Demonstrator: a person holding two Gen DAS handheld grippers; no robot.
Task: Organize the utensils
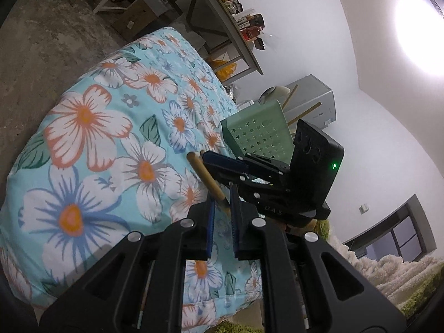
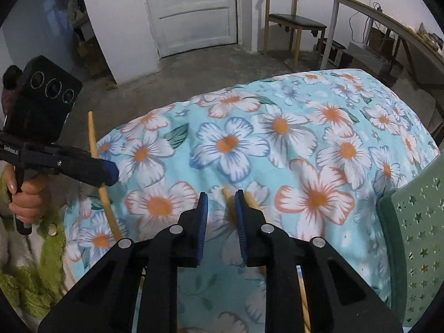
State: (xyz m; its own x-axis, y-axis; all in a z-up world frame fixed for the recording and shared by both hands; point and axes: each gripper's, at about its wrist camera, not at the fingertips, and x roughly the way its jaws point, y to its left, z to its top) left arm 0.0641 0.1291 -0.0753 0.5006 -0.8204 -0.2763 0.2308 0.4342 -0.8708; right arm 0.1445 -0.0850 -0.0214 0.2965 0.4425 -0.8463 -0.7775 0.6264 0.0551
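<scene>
A thin wooden stick (image 1: 206, 179) runs up between the blue pads of my left gripper (image 1: 223, 216), which is shut on it. From the right wrist view that gripper (image 2: 111, 174) reaches in from the left, with the stick (image 2: 93, 136) slanting through its tip. My right gripper (image 2: 222, 213) hovers over the floral quilt (image 2: 277, 125) with a gap between its pads. One wooden stick end (image 2: 227, 198) shows in that gap and another (image 2: 252, 201) lies just right of the right finger; neither pad presses on them. A green star-cut holder (image 1: 258, 133) (image 2: 416, 222) holds several wooden utensils.
A person's hand (image 2: 25, 199) in a fluffy green sleeve grips the left tool's handle. Beyond the quilt lie a concrete floor, a white door (image 2: 191, 11), a wooden chair (image 2: 294, 22) and a long table (image 2: 388, 25). A grey appliance (image 1: 316, 97) stands behind the holder.
</scene>
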